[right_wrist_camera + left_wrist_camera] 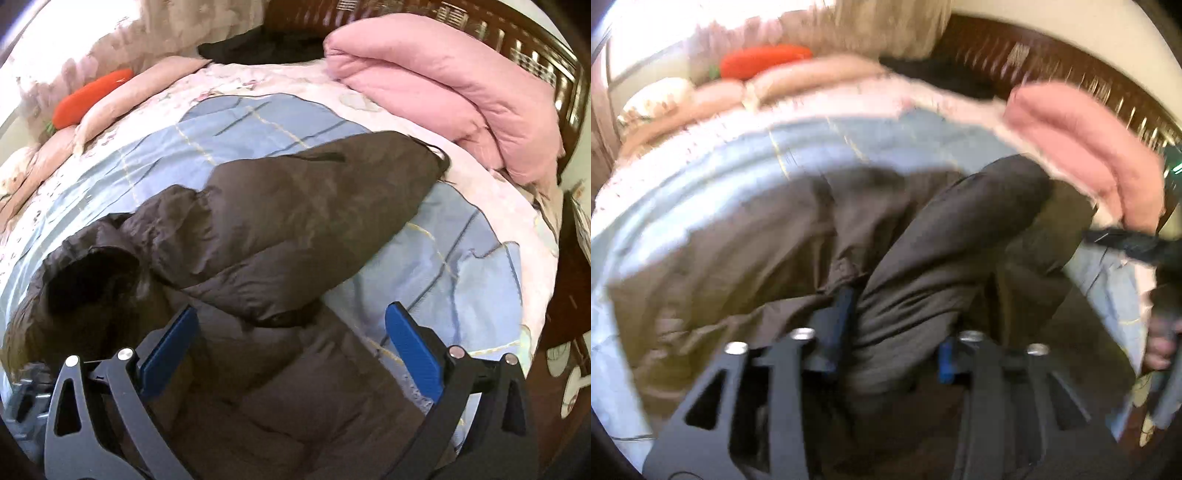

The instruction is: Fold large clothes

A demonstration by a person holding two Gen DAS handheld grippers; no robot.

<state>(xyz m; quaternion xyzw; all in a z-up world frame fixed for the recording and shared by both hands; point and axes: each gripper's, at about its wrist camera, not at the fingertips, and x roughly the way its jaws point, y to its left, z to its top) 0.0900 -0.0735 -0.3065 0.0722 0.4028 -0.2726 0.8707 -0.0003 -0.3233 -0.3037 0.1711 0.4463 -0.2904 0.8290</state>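
The dark brown jacket (pixel 295 221) is quilted puffer cloth with a faint sheen and fine wrinkles. The bedspread (pixel 258 122) beneath is smooth matt cotton-like fabric. The folded pink quilt (pixel 461 92) looks soft and matt. The headboard (pixel 535 48) appears to be glossy dark wood, though blurred. The right gripper (pixel 291 350) has matt black arms, ribbed blue plastic pads and shiny metal bolts.

The left tool (pixel 890 332) has dark grey to black linkage arms with long triangular cut-outs. Four round silver bolt heads sit along its top joints. Its fingers (pixel 844 306) carry blue pads, mostly hidden and blurred.

The right tool (pixel 291 350) is of the same build: black slotted arms, two silver bolts on each side, and flat, bright blue ribbed pads on its fingers (pixel 413 354).

At the right edge of the left view a hand (pixel 1161 343) grips a grey handle, blurred.
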